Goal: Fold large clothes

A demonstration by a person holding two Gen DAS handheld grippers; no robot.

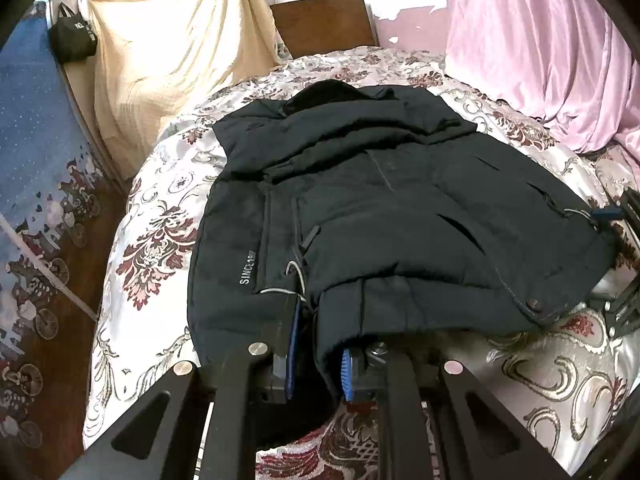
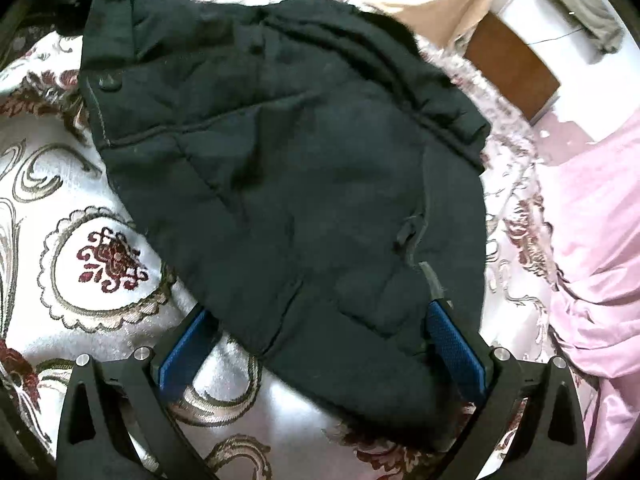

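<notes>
The left hand-held gripper (image 1: 318,344) is clenched on the near hem of the dark navy padded jacket (image 1: 380,208), with a fold of fabric pinched between its blue-padded fingers (image 1: 347,372); the grasp point lies just beside the grey "SINCE" lettering (image 1: 246,272) on the panel to the gripper's left. The right hand-held gripper (image 2: 320,344) is released: its jaws stand wide apart, straddling a lower corner of the same jacket without closing on it, and its blue pads (image 2: 456,344) show on either side of the cloth. In the left wrist view this second gripper sits at the far right edge of the garment. Ahead of both grippers the jacket lies spread front-up on the bed, over a white satin bedspread with maroon floral pattern (image 1: 152,248); the collar points away from the left gripper, toward the brown wooden headboard (image 1: 324,24). A pink draped sheet (image 1: 540,60) hangs beyond the jacket to the right, a cream one (image 1: 168,52) to the left. Judged step: securing the hem at two points before the first fold. The next move probably calls for closing the right gripper on its corner, then lifting both grasp points together and carrying the hem toward the collar, keeping the bulky padding level to prevent bunching.
</notes>
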